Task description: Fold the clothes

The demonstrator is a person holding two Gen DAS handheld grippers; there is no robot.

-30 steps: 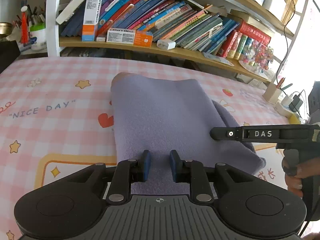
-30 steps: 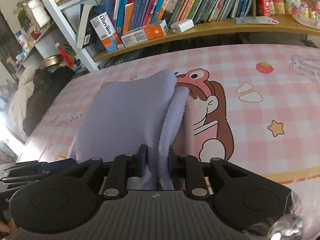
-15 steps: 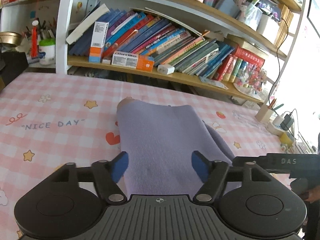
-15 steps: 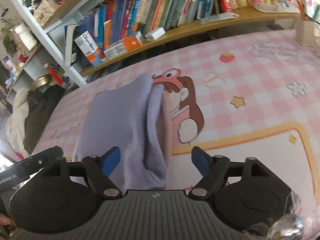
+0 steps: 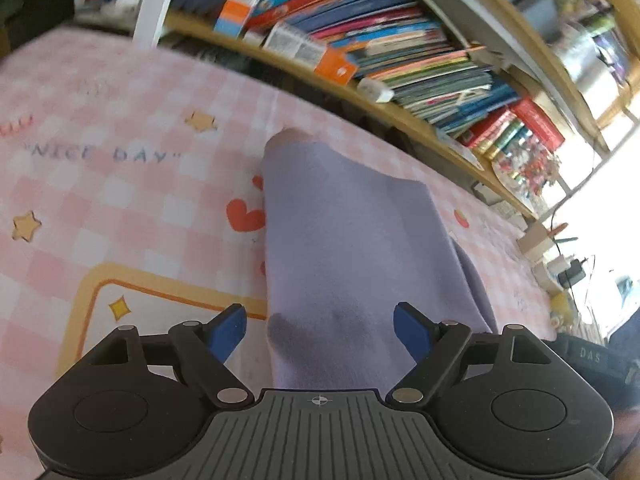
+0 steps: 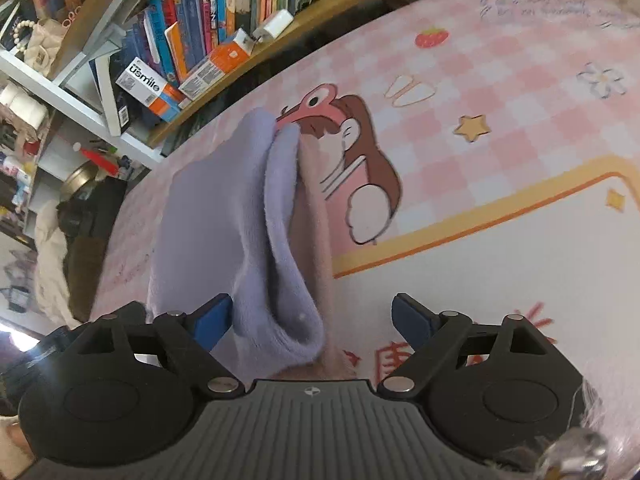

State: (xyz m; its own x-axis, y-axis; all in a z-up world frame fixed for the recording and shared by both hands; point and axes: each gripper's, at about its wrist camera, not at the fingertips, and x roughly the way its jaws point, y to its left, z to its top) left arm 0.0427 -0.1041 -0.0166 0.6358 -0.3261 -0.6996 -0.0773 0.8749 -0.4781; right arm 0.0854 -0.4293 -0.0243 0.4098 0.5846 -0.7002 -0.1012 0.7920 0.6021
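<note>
A folded lavender fleece garment (image 5: 352, 248) lies flat on the surface (image 5: 120, 216), its layered edges showing as soft rolls in the right wrist view (image 6: 280, 216). The left tongs (image 5: 320, 330) stand wide apart over its near end, holding nothing; the right tongs (image 6: 310, 316) are likewise spread, the near edge of the garment lying between their blue pads without being pinched. The surface wears a pink checked cloth printed with stars, a red heart, a cartoon figure (image 6: 352, 148) just beside the garment, and the words "NICE DAY" (image 5: 106, 154). Beyond it a wooden bookshelf (image 5: 400, 108) holds a leaning row of books (image 5: 400, 52), with a white and orange box marked "usmile" (image 6: 150, 90) and a second orange box (image 6: 214, 66) beside it. The other device at the left view's right edge bears "DAS" (image 5: 590, 355).
</note>
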